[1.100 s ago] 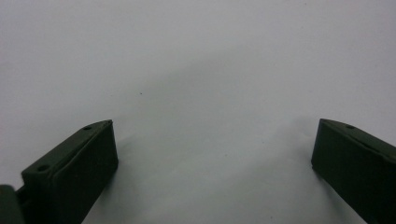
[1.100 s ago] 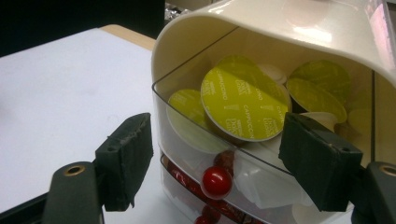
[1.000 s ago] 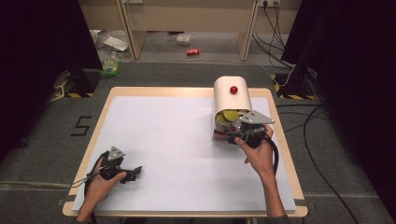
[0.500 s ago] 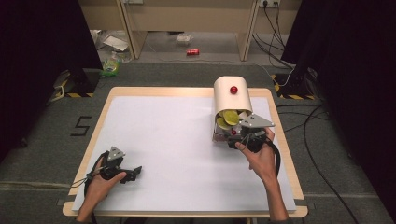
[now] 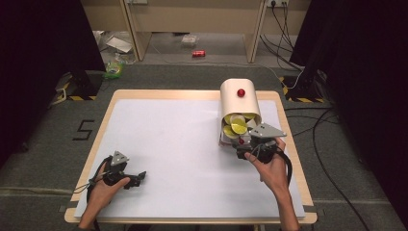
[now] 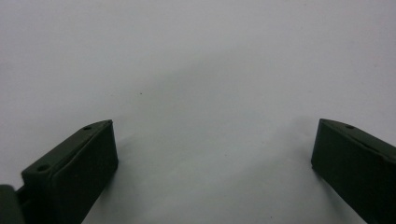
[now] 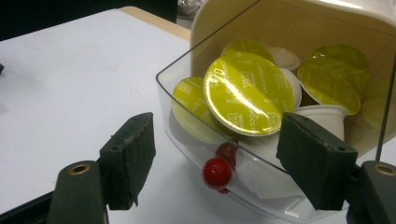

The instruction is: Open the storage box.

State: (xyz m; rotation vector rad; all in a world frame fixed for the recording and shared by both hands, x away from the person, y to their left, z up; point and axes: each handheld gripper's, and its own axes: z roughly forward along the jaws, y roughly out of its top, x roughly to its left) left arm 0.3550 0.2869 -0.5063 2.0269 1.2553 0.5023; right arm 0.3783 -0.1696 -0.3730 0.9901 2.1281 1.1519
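Right gripper (image 7: 217,161) at clear plastic drawer (image 7: 243,186) of cream capsule dispenser (image 5: 239,103), far right on white table (image 5: 183,144). Jaws have just been closing, straddle small red knob (image 7: 217,173) — apparently not yet pressing it. Yellow-lidded capsules (image 7: 250,93) inside. Left gripper (image 6: 212,163) near left, jaws wide, nothing between.

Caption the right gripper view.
Right gripper, jaws closing around the red knob of a clear drawer of yellow capsules.
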